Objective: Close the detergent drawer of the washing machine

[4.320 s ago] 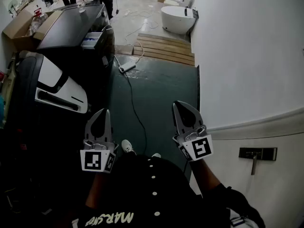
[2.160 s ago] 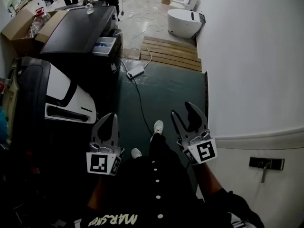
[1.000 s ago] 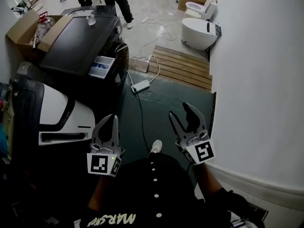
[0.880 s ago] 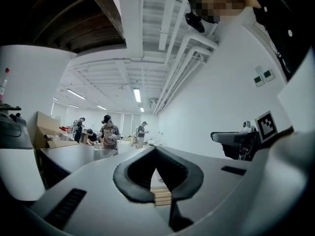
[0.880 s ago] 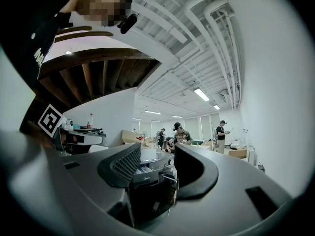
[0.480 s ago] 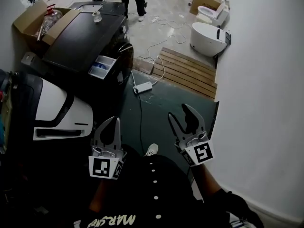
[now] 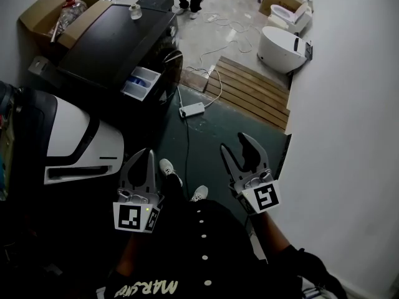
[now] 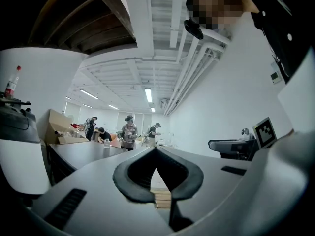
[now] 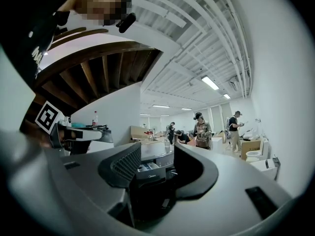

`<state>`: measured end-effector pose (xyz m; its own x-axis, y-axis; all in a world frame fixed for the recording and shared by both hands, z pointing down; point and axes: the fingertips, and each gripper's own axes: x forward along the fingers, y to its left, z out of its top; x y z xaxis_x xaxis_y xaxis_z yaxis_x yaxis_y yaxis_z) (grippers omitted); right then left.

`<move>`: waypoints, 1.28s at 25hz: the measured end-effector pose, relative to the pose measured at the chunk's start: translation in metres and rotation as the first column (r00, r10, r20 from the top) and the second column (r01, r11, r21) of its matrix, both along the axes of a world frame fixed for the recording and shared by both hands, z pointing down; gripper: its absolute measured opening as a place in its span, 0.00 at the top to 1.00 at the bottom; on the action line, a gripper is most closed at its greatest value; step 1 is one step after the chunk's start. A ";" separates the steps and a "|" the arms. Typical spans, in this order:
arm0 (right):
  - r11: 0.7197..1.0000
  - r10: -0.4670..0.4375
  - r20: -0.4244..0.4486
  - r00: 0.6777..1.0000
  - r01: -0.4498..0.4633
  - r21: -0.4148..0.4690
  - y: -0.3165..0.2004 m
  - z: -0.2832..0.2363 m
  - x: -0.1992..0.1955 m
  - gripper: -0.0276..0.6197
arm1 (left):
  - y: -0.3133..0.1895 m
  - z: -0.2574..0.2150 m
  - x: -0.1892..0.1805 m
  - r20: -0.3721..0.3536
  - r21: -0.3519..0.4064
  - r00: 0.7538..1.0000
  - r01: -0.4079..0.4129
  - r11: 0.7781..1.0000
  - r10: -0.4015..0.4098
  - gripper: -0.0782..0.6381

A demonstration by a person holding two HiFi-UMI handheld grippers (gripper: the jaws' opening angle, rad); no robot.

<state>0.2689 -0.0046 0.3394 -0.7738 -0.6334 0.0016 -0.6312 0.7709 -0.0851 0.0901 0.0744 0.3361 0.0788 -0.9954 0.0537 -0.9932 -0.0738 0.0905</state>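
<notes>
The black washing machine (image 7: 109, 42) stands at the upper left of the head view. Its detergent drawer (image 7: 142, 83) is pulled out and shows white and blue compartments. Both grippers hover well short of it, over the dark green floor. My left gripper (image 7: 144, 157) is shut, with the jaw tips touching and nothing between them (image 8: 156, 150). My right gripper (image 7: 237, 147) is open and empty. Between the jaws of my right gripper (image 9: 156, 157), the right gripper view shows the drawer (image 9: 147, 169) far off.
A white and black appliance (image 7: 75, 145) lies at the left, close to my left gripper. A power strip (image 7: 192, 109) and its cable cross the floor ahead. Beyond are a wooden pallet (image 7: 249, 92), a toilet (image 7: 283, 42) and a cardboard box (image 7: 47, 14). A white wall (image 7: 349, 136) runs along the right.
The person has walked forward, so the washing machine and its drawer are nearer and lower in view. The right jaws have parted since the earliest frame. The left gripper stayed shut.
</notes>
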 end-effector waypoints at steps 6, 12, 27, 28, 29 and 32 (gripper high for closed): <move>1.000 0.003 -0.011 1.000 -0.003 0.013 -0.028 -0.009 -0.029 0.62 | -0.033 -0.009 -0.028 0.010 0.026 1.000 -0.012 1.000 0.012 0.88; 1.000 0.006 -0.027 1.000 -0.005 0.013 -0.056 -0.011 -0.058 0.62 | -0.061 -0.008 -0.058 0.000 0.015 1.000 -0.010 1.000 0.010 0.88; 0.998 0.015 -0.024 1.000 -0.014 0.067 -0.122 -0.013 -0.138 0.62 | -0.123 -0.012 -0.137 -0.008 0.058 0.999 -0.033 0.998 0.033 0.88; 0.998 0.014 -0.027 1.000 -0.012 0.066 -0.126 -0.011 -0.144 0.62 | -0.125 -0.012 -0.141 -0.008 0.062 0.999 -0.035 0.997 0.036 0.88; 0.998 0.011 -0.029 1.000 -0.009 0.067 -0.128 -0.011 -0.150 0.62 | -0.126 -0.013 -0.145 -0.007 0.066 0.999 -0.038 0.997 0.039 0.88; 0.998 -0.003 -0.033 0.999 0.005 0.070 -0.129 -0.009 -0.165 0.62 | -0.127 -0.009 -0.158 -0.011 0.062 0.999 -0.038 0.997 0.038 0.88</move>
<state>0.1038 -0.1339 0.3302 -0.7765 -0.6299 -0.0172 -0.6298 0.7766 -0.0107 -0.0676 -0.0530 0.3269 0.1170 -0.9931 -0.0092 -0.9884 -0.1173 0.0968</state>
